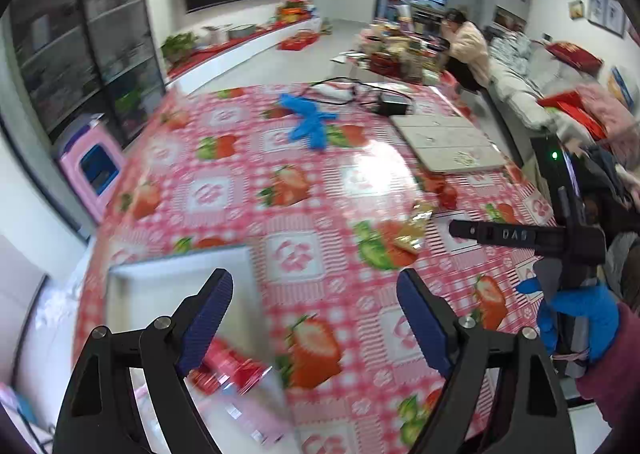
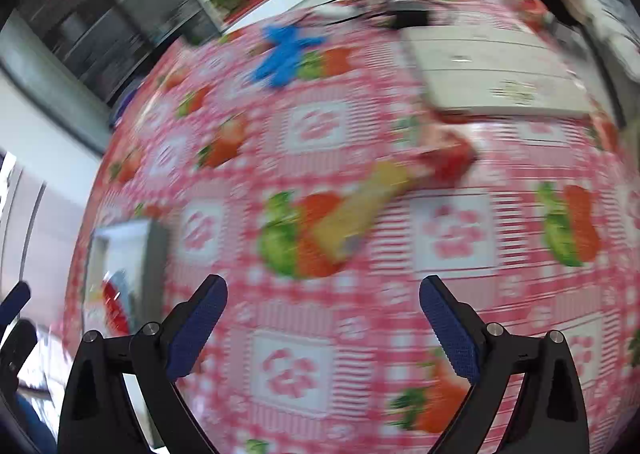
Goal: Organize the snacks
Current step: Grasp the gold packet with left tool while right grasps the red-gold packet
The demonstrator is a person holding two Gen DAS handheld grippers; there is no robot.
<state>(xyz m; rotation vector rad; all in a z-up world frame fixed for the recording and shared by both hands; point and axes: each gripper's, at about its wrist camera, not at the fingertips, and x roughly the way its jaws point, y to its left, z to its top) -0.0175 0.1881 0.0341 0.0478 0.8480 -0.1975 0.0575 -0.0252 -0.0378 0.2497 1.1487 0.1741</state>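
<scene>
Both tongs spread, empty: left gripper (image 1: 316, 318) over white tray (image 1: 176, 266) holding red packets (image 1: 232, 366); right gripper (image 2: 324, 318) short of gold snack (image 2: 360, 210), likely next.

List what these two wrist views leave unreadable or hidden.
- Gold snack: right wrist view, motion blur, print unreadable.
- Red packets in the white bin: left wrist view, blurred, partly behind the left hand-held gripper.
- Bin's near end: cut off by the frame edge.
</scene>
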